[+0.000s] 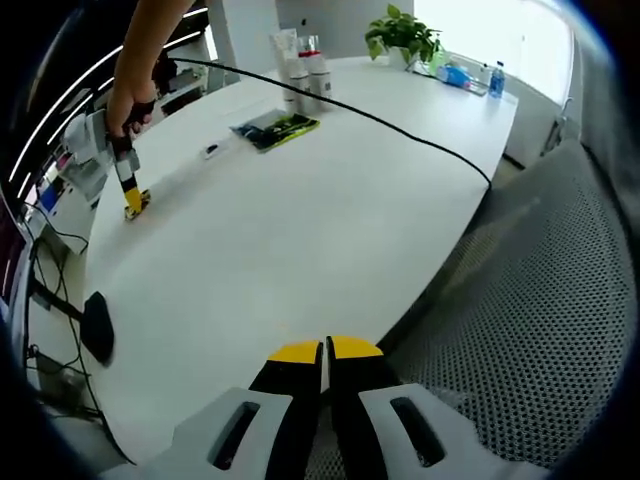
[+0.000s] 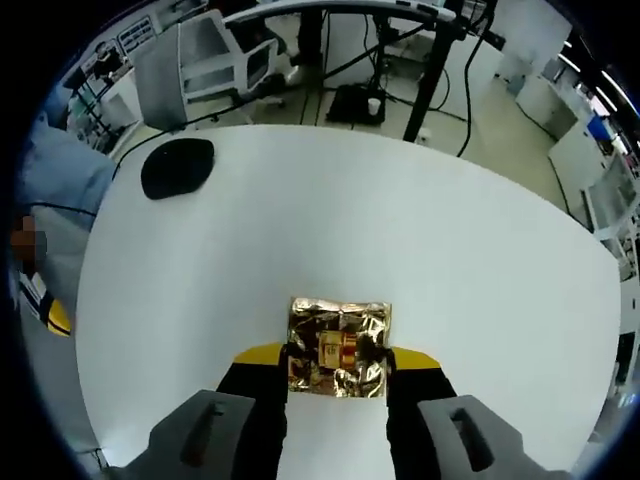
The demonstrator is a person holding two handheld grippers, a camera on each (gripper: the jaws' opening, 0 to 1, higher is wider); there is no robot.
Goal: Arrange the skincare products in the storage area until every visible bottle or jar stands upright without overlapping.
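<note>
Far across the white table [image 1: 330,220] stand a few skincare bottles [image 1: 308,72] with a tube beside them. A dark tray or packet [image 1: 275,128] lies in front of them. My left gripper [image 1: 325,352] is shut with nothing in it, low over the table's near edge. A hand holds my right gripper [image 1: 132,198] tip-down on the table at the far left. In the right gripper view, my right gripper [image 2: 338,358] has its jaws against both sides of a crumpled gold foil sachet [image 2: 340,340], which rests on the table [image 2: 400,220].
A black cable [image 1: 400,128] crosses the table. A small object [image 1: 210,150] lies near the tray. A plant [image 1: 402,32] and blue bottles [image 1: 495,78] stand at the far end. A mesh chair [image 1: 540,300] is at the right. A black pad [image 2: 177,165] lies near the edge.
</note>
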